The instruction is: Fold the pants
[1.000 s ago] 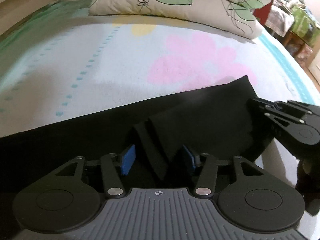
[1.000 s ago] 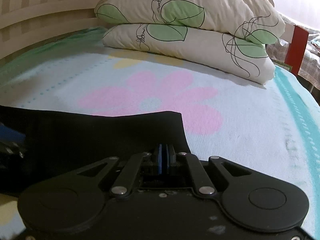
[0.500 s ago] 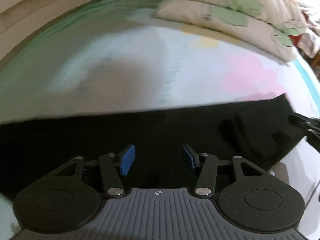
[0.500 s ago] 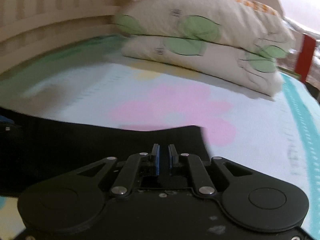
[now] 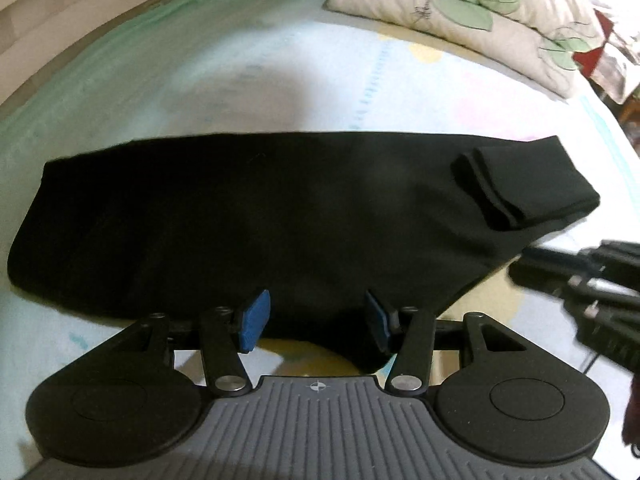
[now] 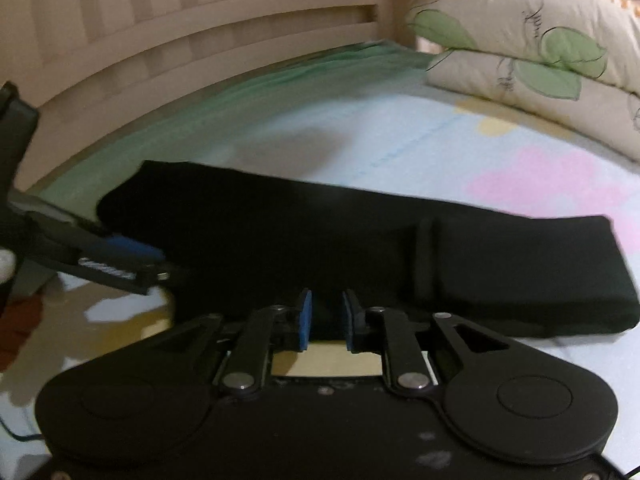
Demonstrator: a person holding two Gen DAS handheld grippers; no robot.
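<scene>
The black pants [image 5: 280,220] lie folded in a long band across the bed, with the leg ends [image 5: 492,184] doubled over on top at the right. They also show in the right wrist view [image 6: 360,248]. My left gripper [image 5: 316,322] is open and empty at the near edge of the pants, around its middle. My right gripper [image 6: 324,318] is open with a narrow gap, empty, at the near edge further right. It shows blurred in the left wrist view [image 5: 580,280]. The left gripper shows in the right wrist view [image 6: 116,258].
The bed sheet [image 5: 280,80] is pale with pink and yellow flowers. Two leaf-print pillows [image 5: 480,4] are stacked at the far right. A wooden slatted bed rail [image 6: 160,40] runs along the far side.
The right gripper has opened and let go of the pants. Both grippers have pulled back and swung left, so the whole folded band is now in view.
</scene>
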